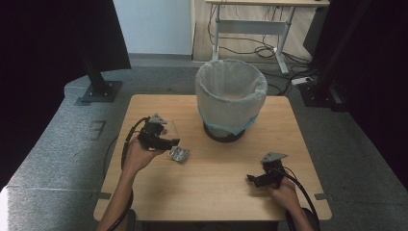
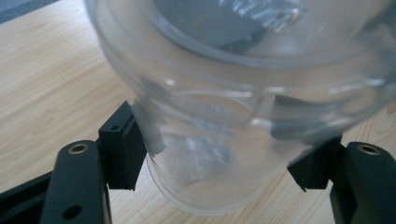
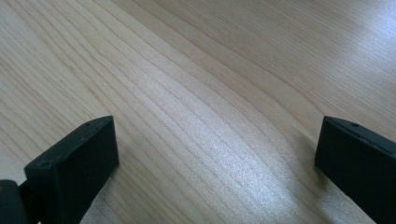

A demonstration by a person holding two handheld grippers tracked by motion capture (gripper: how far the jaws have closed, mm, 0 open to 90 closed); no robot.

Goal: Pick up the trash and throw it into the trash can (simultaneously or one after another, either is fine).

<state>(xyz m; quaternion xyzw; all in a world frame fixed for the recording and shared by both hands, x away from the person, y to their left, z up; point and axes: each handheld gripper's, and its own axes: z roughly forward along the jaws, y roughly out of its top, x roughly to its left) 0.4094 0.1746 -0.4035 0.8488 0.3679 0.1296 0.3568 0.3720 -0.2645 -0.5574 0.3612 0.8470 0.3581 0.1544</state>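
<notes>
My left gripper is at the table's left, shut on a clear plastic cup that it holds just above the wood. In the left gripper view the cup is gripped near its lower end, and both pads press on its sides. A crumpled silvery wrapper lies on the table just right of that hand. At the front right, my right gripper rests low over the table. Its jaws stand wide apart in the right gripper view, with bare wood between them.
A bin lined with a white bag stands at the back centre of the wooden table. Grey floor surrounds the table, with a desk and cables behind it. Black stands rise at the left and right.
</notes>
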